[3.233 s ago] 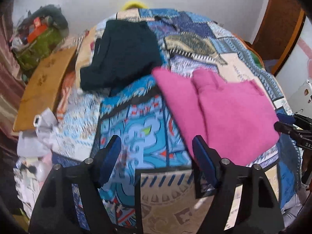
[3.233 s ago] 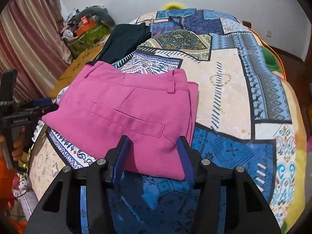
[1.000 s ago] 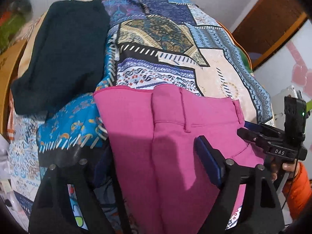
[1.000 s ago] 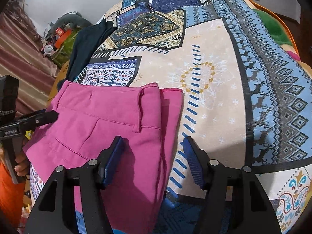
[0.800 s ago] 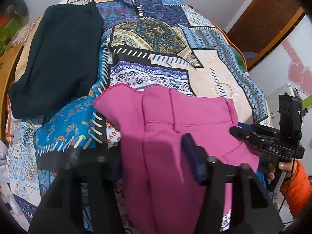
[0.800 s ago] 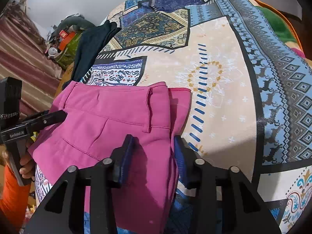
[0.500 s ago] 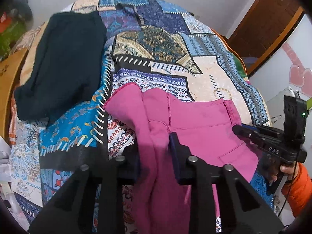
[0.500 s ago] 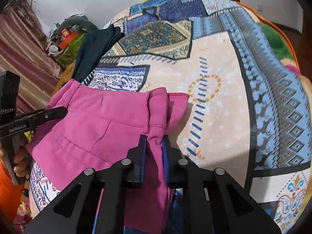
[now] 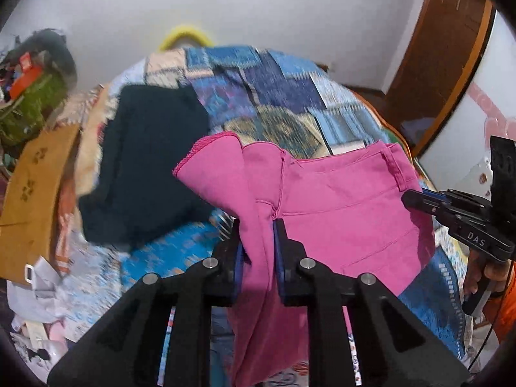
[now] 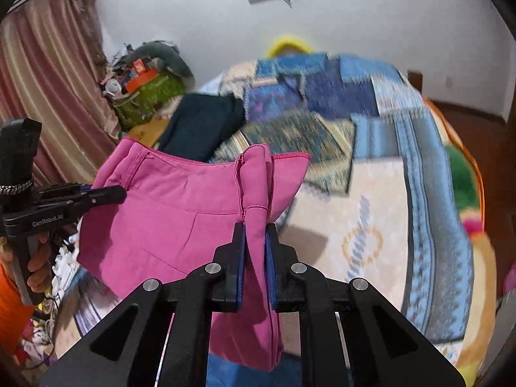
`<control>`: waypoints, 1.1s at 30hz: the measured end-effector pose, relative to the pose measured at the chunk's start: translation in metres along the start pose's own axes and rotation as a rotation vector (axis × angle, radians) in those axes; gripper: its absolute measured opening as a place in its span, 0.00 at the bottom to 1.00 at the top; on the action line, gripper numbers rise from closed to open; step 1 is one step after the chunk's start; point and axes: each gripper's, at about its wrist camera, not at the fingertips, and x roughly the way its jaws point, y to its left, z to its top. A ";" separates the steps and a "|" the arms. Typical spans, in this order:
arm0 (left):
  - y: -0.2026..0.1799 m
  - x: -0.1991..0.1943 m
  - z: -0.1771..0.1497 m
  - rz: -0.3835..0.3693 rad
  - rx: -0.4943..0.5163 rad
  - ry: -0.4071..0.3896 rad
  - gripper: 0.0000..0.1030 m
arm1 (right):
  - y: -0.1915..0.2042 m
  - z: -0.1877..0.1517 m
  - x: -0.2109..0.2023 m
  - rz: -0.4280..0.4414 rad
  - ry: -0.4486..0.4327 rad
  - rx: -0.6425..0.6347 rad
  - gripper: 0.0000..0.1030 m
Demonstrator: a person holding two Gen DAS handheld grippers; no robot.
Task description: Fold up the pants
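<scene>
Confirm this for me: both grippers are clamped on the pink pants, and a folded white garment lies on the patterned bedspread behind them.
Not quite. The garment behind is dark, not white; the left wrist view shows it on the patterned bedspread. The rest holds: the left gripper and the right gripper are both clamped on the pink pants.

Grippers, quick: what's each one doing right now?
Left gripper: just closed, shut on the pink pants.
Right gripper: just closed, shut on the pink pants.
</scene>
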 end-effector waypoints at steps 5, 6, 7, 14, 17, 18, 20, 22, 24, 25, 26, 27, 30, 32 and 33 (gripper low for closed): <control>0.030 -0.023 0.026 0.054 -0.009 -0.087 0.16 | 0.028 0.036 0.008 0.009 -0.059 -0.045 0.10; 0.037 -0.025 0.031 0.067 -0.011 -0.101 0.16 | 0.033 0.041 0.010 0.010 -0.066 -0.051 0.10; 0.046 -0.028 0.036 0.081 -0.017 -0.114 0.16 | 0.038 0.048 0.014 0.012 -0.074 -0.058 0.10; 0.115 -0.010 0.066 0.121 -0.098 -0.118 0.16 | 0.072 0.089 0.058 0.027 -0.097 -0.081 0.10; 0.144 0.007 0.071 0.153 -0.125 -0.107 0.16 | 0.084 0.099 0.082 0.029 -0.094 -0.089 0.10; 0.150 0.011 0.071 0.161 -0.132 -0.104 0.16 | 0.089 0.102 0.093 0.029 -0.090 -0.093 0.10; 0.172 0.029 0.075 0.177 -0.167 -0.084 0.16 | 0.096 0.106 0.110 0.031 -0.074 -0.095 0.10; 0.189 0.043 0.075 0.176 -0.194 -0.067 0.16 | 0.100 0.111 0.131 0.038 -0.048 -0.082 0.10; 0.206 0.062 0.074 0.185 -0.209 -0.052 0.16 | 0.101 0.114 0.154 0.036 -0.023 -0.064 0.10; 0.211 0.071 0.073 0.188 -0.213 -0.044 0.16 | 0.101 0.115 0.161 0.035 -0.014 -0.058 0.10; 0.213 0.078 0.071 0.189 -0.215 -0.037 0.16 | 0.101 0.115 0.170 0.030 -0.004 -0.051 0.10; 0.217 0.088 0.069 0.192 -0.218 -0.023 0.16 | 0.099 0.114 0.182 0.022 0.011 -0.043 0.10; 0.226 0.120 0.061 0.236 -0.221 0.032 0.12 | 0.097 0.109 0.207 0.001 0.065 -0.031 0.10; 0.236 0.137 0.053 0.301 -0.219 0.060 0.11 | 0.095 0.104 0.220 -0.031 0.093 -0.035 0.10; 0.240 0.141 0.051 0.306 -0.226 0.069 0.12 | 0.093 0.100 0.226 -0.052 0.107 -0.044 0.10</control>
